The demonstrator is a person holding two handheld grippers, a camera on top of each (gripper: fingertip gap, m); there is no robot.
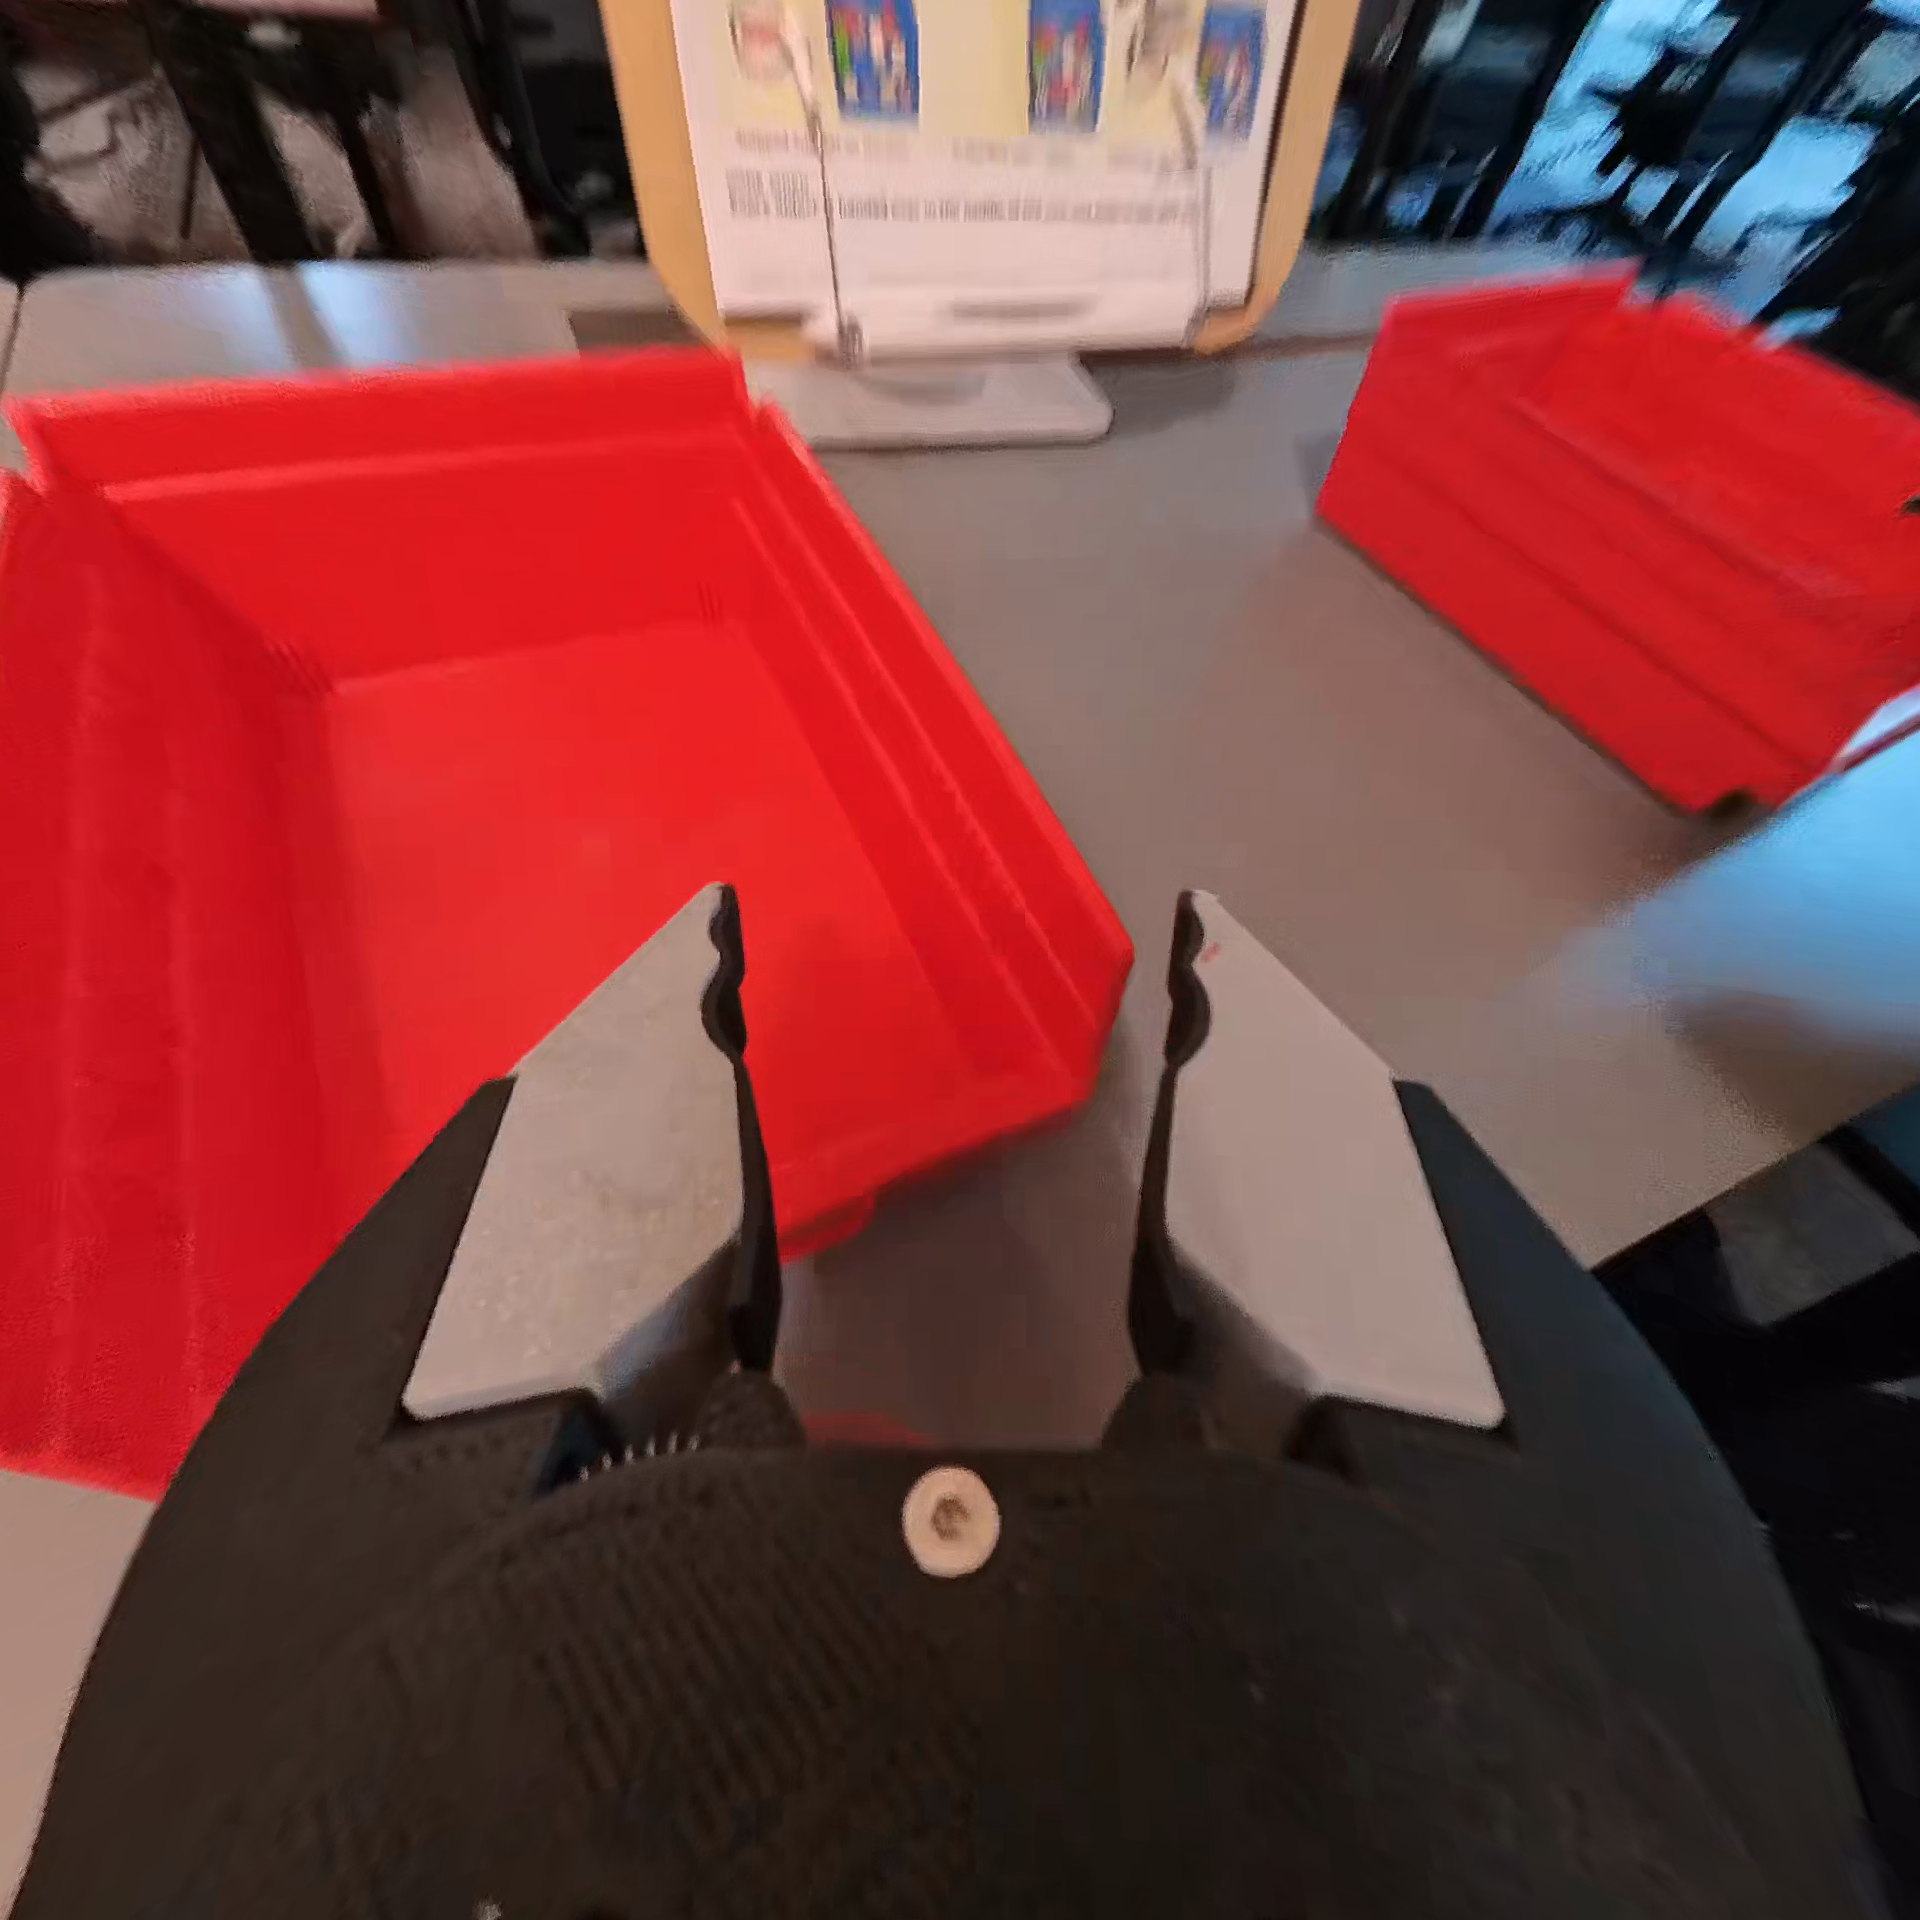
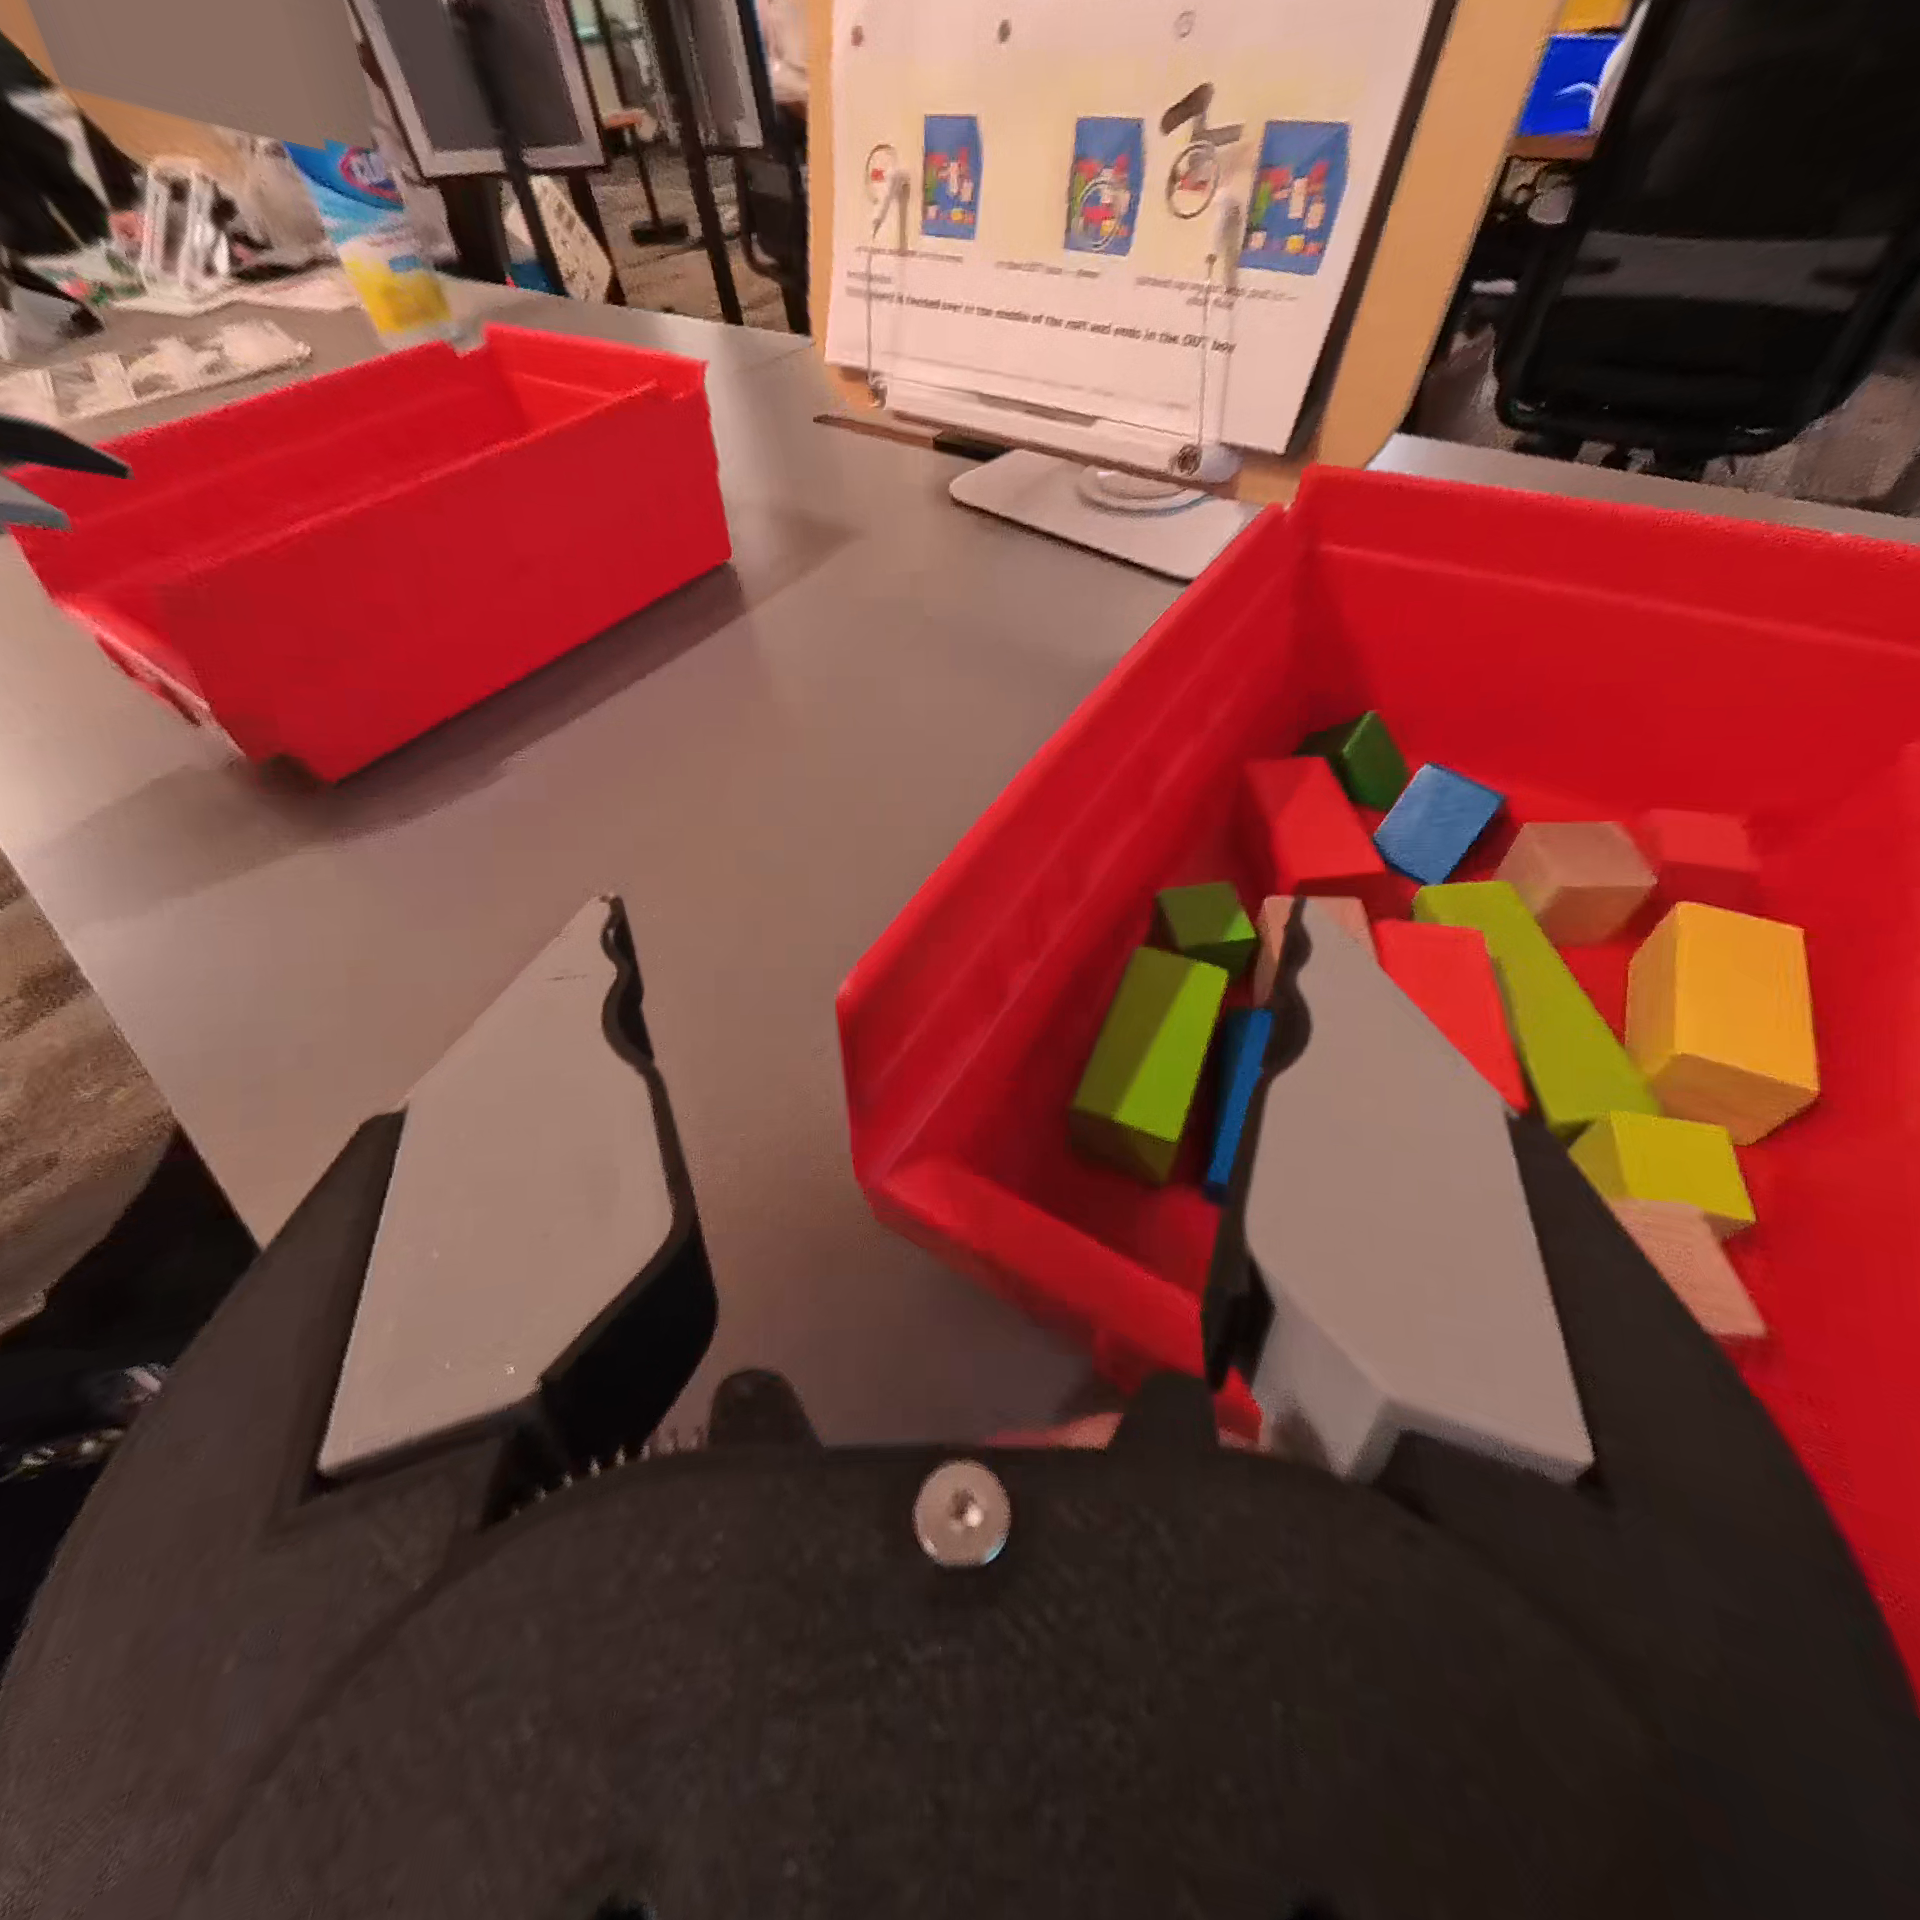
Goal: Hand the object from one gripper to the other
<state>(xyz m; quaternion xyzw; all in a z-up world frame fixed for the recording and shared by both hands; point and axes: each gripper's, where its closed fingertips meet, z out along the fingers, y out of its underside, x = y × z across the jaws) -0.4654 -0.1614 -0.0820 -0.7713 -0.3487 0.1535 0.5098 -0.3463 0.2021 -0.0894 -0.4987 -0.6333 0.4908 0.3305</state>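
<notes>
Black housing fills the bottom of each wrist view, and ahead of it both grippers stand spread with nothing between their pads: the left gripper hangs over the near right corner of an empty red bin, the right gripper wider still, one finger over bare table and the other over the left wall of a second bin at the table's right side. No object has been picked yet; the candidates all lie in that second bin, a loose heap of painted wooden blocks. Among them are a light green bar near the left wall, a thin blue piece on edge just beside it, a blue block tilted toward the far wall, a yellow block and some plain wood ones. These look rigid and light, unlikely to crush or break, though the smooth paint may slide between pads, and the wedge-shaped pieces would probably squirt out if squeezed on sloped faces. I judge the green bar the best pick: taken across its two long parallel sides near one end, it would leave the other end free for the left gripper to clamp during the handover.
</notes>
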